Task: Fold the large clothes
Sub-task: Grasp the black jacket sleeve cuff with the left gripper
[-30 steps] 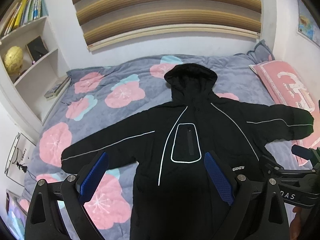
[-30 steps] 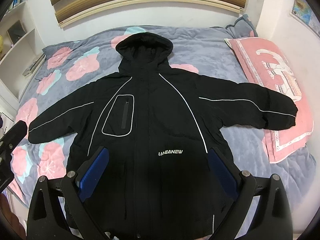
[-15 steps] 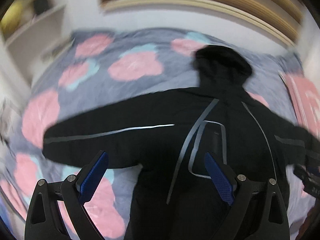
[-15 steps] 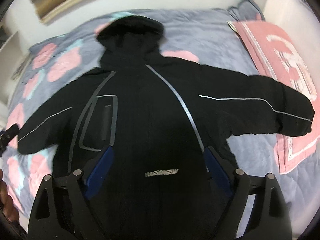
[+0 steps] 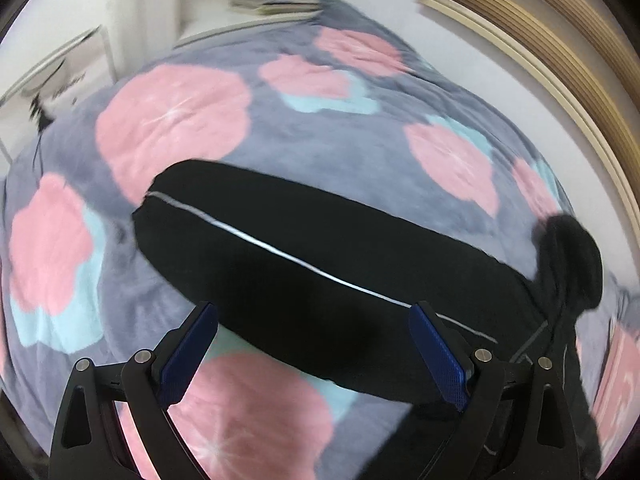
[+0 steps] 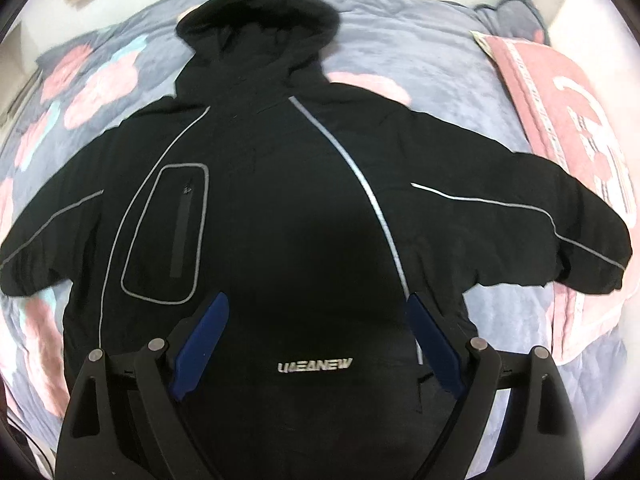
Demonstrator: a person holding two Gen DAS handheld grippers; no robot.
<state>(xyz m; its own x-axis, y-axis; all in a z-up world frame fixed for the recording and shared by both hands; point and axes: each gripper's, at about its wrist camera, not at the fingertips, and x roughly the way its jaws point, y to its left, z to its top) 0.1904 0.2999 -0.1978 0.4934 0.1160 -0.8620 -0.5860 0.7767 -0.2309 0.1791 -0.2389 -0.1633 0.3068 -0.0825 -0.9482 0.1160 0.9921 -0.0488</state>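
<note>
Both grippers have dropped closer to the bed since the earlier frames; the left view has swung from the jacket's chest over to one outstretched sleeve, with a clear roll, while the right view has only sunk and tipped a little toward the torso.

Left gripper (image 5: 314, 350): pointing steeply down at the bed; jaws wide apart, nothing pinched; the black sleeve (image 5: 304, 264) lies below and between the blue pads (image 5: 188, 354), whether they touch the cloth cannot be told; frame is motion-blurred.

Right gripper (image 6: 316, 346): also pitched steeply down, above the lower front of the jacket; its jaws have just been closing slightly from full spread, then held; they stand wide, released, with only the jacket front seen beyond the gap and no cloth gripped.

Black hooded jacket (image 6: 280, 184): spread flat, face up on the flowered grey quilt (image 6: 420, 52); hood toward the far wall, both sleeves out to the sides; grey reflective piping (image 6: 360, 176) runs down the chest and along each sleeve; outlined chest pocket (image 6: 168, 236); white "UMEANEW" lettering (image 6: 315, 366) sits between the right gripper's pads in view.

Pink pillow (image 6: 568, 128): at the right edge of the bed, the right-hand cuff lying on or against it.
</note>
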